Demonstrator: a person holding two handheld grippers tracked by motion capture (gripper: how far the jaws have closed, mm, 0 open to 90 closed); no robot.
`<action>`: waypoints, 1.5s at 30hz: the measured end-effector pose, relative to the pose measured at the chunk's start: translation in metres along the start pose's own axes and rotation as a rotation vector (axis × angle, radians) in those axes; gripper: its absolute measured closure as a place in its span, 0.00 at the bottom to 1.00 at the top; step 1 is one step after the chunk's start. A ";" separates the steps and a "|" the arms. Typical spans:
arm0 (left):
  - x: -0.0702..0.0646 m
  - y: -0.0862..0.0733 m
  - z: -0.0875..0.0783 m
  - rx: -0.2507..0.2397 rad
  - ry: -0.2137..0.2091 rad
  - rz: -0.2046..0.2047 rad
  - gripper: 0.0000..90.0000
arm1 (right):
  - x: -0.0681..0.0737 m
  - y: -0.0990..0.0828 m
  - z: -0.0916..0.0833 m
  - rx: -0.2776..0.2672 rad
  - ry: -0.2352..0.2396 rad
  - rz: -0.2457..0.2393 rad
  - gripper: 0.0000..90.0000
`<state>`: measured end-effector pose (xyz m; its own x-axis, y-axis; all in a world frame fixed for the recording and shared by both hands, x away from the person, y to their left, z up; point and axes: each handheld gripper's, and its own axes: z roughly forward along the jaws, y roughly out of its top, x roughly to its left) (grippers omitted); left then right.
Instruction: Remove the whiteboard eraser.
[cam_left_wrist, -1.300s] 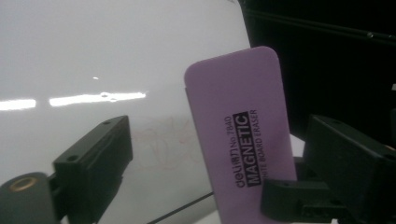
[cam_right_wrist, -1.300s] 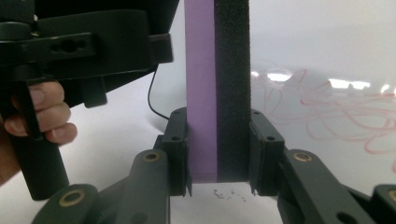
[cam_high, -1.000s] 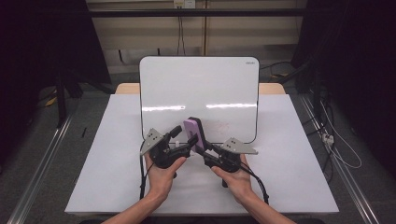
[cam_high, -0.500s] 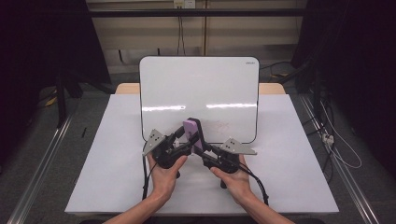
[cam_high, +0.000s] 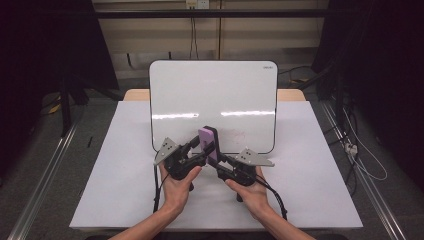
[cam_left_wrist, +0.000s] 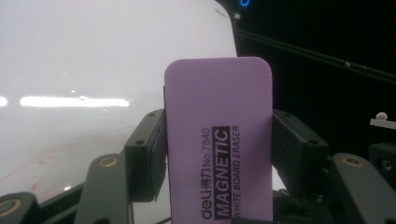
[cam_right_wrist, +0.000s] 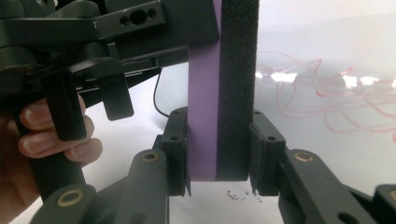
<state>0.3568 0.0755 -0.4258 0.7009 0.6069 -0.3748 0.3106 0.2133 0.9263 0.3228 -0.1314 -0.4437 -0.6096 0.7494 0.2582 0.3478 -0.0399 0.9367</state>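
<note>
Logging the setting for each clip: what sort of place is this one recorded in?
Most likely a lab or recording workspace, not a home. A white-covered table stands on a grey floor with metal rails beside it, loose cables trail at the right, and the surroundings are dark. A whiteboard lies on the table.

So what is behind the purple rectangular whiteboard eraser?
Behind the purple rectangular whiteboard eraser, held by both grippers, lies the white glossy whiteboard with faint red scribbles. The board directly behind the eraser is covered.
</note>
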 end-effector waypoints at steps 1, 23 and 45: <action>0.000 0.001 0.000 -0.001 -0.003 0.001 0.46 | 0.000 0.000 0.000 0.000 0.001 0.000 0.71; 0.015 0.023 -0.017 0.022 0.031 0.078 0.46 | -0.014 0.001 -0.016 0.074 -0.039 -0.050 0.19; 0.037 0.044 -0.049 0.156 0.115 0.167 0.46 | -0.059 -0.001 -0.085 0.114 -0.210 -0.118 0.06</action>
<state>0.3646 0.1448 -0.3967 0.6759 0.7087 -0.2022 0.2983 -0.0122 0.9544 0.2977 -0.2320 -0.4394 -0.4938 0.8656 0.0833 0.3681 0.1213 0.9219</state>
